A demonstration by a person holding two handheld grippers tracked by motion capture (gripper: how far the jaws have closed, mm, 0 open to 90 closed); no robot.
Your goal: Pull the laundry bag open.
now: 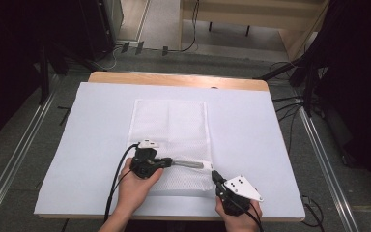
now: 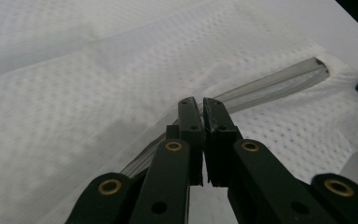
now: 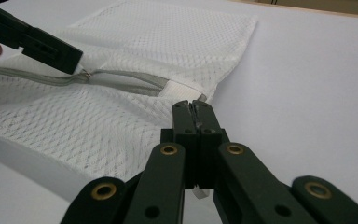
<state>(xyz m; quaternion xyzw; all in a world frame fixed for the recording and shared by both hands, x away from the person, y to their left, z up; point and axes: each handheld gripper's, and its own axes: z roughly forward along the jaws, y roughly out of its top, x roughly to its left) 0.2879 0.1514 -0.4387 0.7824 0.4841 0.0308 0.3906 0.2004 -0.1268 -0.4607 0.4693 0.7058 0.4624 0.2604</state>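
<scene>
Pinching a grey zipper on a white mesh laundry bag, left tongs clamped together. Gripping the bag's woven corner, right tongs closed tight.

The desk is wooden, its bare edge showing as a strip at the far side, well beyond both sets of jaws. A white sheet covers nearly all of its top and lies flat under the jaws. On this sheet lies a white mesh laundry bag, stretching away from the jaws toward the far edge. Its grey zipper runs across the near end, between the two sets of jaws.
</scene>
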